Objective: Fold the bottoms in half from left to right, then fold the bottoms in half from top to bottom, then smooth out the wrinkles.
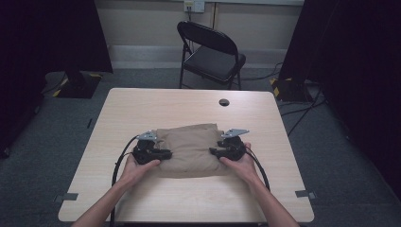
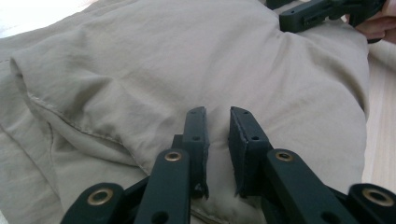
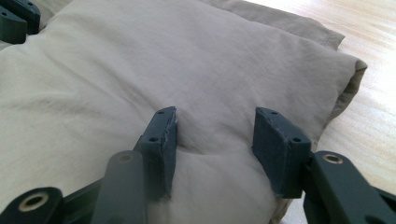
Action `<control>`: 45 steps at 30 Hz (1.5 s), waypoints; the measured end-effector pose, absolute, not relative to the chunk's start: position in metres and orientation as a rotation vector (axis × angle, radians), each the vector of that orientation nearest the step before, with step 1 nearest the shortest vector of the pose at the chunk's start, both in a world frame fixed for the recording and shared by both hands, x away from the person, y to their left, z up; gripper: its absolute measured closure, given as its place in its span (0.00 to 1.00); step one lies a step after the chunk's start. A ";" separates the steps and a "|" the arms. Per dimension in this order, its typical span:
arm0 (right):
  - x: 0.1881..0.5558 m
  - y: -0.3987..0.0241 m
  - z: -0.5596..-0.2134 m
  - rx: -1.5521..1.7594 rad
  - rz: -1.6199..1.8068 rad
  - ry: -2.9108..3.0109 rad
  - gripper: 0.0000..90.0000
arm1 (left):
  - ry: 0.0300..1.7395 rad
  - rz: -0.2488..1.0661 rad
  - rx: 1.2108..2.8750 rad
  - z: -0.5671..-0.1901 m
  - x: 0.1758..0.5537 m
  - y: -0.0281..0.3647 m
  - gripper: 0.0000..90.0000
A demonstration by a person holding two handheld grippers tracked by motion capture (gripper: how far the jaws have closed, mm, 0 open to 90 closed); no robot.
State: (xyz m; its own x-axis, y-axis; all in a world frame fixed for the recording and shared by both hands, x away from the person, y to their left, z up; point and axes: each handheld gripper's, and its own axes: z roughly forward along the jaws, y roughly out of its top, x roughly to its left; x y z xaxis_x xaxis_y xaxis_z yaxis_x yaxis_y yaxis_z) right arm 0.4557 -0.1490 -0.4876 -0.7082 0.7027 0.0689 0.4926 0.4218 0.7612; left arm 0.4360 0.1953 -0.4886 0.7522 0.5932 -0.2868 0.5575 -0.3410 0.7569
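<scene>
The cloth (image 1: 191, 149) hides the table under both jaw pairs. Left gripper (image 2: 218, 122) pinches a narrow cloth fold; right gripper (image 3: 215, 126) grips a wider bulge.

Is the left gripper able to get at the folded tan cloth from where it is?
Probably yes. The left gripper already sits on the folded tan cloth, jaws narrowly apart over a ridge of fabric, and nothing lies between. The right gripper works the opposite side.

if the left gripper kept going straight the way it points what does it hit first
The cloth: the left gripper already has its jaws on the fabric, nearly closed with a narrow gap. Further along that line, probably the right gripper at the far edge.
</scene>
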 end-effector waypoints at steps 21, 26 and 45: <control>0.429 -0.179 -0.437 1.077 1.324 2.230 0.35 | 0.851 0.082 1.902 -0.443 0.412 0.198 0.46; 0.418 -0.188 -0.428 1.110 1.310 2.196 0.29 | 0.874 0.120 1.904 -0.431 0.401 0.211 0.40; 0.389 -0.254 -0.423 1.267 1.214 2.068 0.19 | 1.052 0.251 1.893 -0.430 0.374 0.287 0.35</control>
State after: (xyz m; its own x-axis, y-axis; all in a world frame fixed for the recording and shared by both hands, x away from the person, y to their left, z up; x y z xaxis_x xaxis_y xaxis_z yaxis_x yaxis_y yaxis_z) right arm 0.3890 -0.2543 -0.4227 -0.4924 0.8665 0.0819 0.4939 0.2006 0.8461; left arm 0.3743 0.2875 -0.4300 0.6130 0.7532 -0.2388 0.5645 -0.2060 0.7993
